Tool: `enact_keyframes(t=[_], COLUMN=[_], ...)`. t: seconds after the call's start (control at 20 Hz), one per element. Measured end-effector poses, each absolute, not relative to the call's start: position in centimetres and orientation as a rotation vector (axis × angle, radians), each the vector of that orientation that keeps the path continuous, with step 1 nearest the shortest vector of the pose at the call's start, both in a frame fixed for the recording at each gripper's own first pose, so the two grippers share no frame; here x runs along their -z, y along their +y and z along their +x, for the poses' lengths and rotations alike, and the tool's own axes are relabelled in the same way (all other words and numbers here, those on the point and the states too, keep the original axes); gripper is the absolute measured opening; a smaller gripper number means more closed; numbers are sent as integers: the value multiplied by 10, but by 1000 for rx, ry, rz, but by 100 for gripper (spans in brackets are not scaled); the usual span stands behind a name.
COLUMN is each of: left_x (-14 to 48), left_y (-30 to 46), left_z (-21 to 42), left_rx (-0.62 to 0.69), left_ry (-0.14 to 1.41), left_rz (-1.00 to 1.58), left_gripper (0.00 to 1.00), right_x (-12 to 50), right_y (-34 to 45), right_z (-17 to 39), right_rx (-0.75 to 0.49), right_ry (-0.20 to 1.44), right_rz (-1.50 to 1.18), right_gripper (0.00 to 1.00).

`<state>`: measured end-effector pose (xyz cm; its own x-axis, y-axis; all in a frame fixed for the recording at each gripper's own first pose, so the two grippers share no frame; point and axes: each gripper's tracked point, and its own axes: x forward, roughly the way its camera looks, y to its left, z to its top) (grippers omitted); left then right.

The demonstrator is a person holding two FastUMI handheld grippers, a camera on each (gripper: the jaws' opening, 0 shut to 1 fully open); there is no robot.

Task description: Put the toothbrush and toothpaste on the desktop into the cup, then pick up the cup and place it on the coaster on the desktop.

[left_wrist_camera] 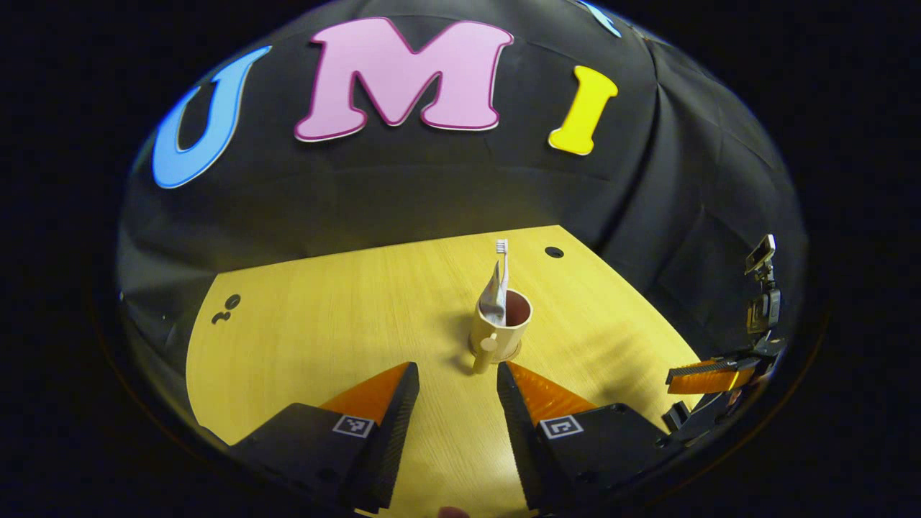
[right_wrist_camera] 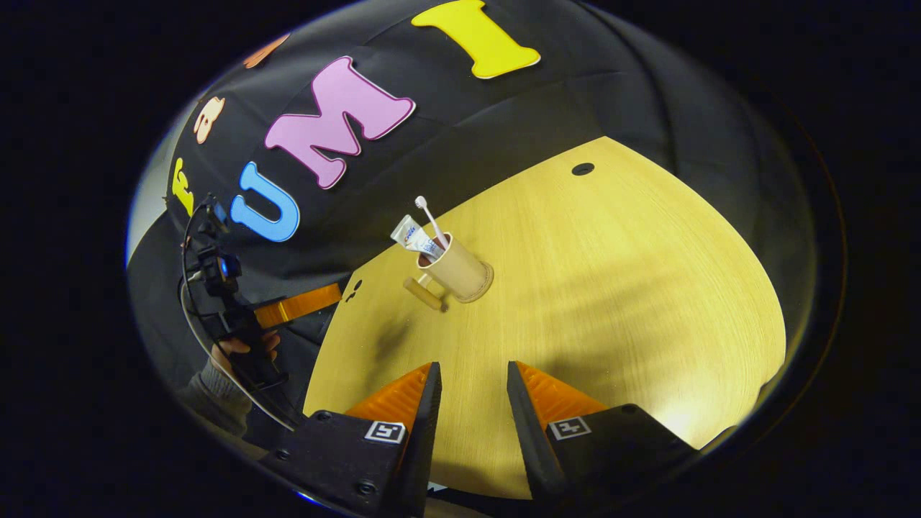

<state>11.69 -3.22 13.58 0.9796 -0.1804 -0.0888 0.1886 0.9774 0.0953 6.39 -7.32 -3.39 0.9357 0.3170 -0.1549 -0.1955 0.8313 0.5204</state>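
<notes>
The cup (left_wrist_camera: pixel 501 325) stands upright on the desk (left_wrist_camera: pixel 324 331), on a round coaster (left_wrist_camera: pixel 512 354) whose edge peeps out under its base, so the task looks all but finished; the toothbrush (left_wrist_camera: pixel 502 260) and the toothpaste (left_wrist_camera: pixel 493 298) both stand in it, leaning on the rim, bristles up; the handle (left_wrist_camera: pixel 485 352), a stubby peg, points toward the left gripper (left_wrist_camera: pixel 452 381); that gripper is empty, its jaws spread wide, just short of the cup with the handle nearly between the tips; the right gripper (right_wrist_camera: pixel 471 378) is likewise empty and parted, farther off over bare desk; in the right gripper view a hand (right_wrist_camera: pixel 241 352) holds the left gripper at the desk's edge. Judging by looks, the cup is a light, stiff, smooth-walled thing, likely plastic or wood-look, and may slip under a weak pinch; the tall contents make it top-heavy, so a tilt could tip the brush out; if it must be shifted, the safest hold seems across the body low down, or on the peg handle with jaws squarely on its sides; the tube is soft and would dent, so it is best left alone.
</notes>
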Motion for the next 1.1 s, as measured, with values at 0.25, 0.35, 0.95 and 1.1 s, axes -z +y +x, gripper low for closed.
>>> enact_keyframes(t=[0.25, 0.35, 0.95, 1.1], left_x=[-114, -109, -66, -54], left_y=[-8, -1, 46, 49], left_z=[86, 76, 35, 27], left_rx=[157, 153, 111, 109], left_ry=[76, 70, 78, 87], left_rz=[-6, -41, -107, -114], left_gripper=[69, 72, 69, 69], right_x=[27, 24, 5, -3], right_y=[-48, -38, 5, 10], right_z=[63, 63, 66, 68], right_rx=[-309, -321, -350, -342], right_ry=[258, 262, 256, 231], right_rz=[483, 468, 395, 381], right_gripper=[57, 57, 57, 41])
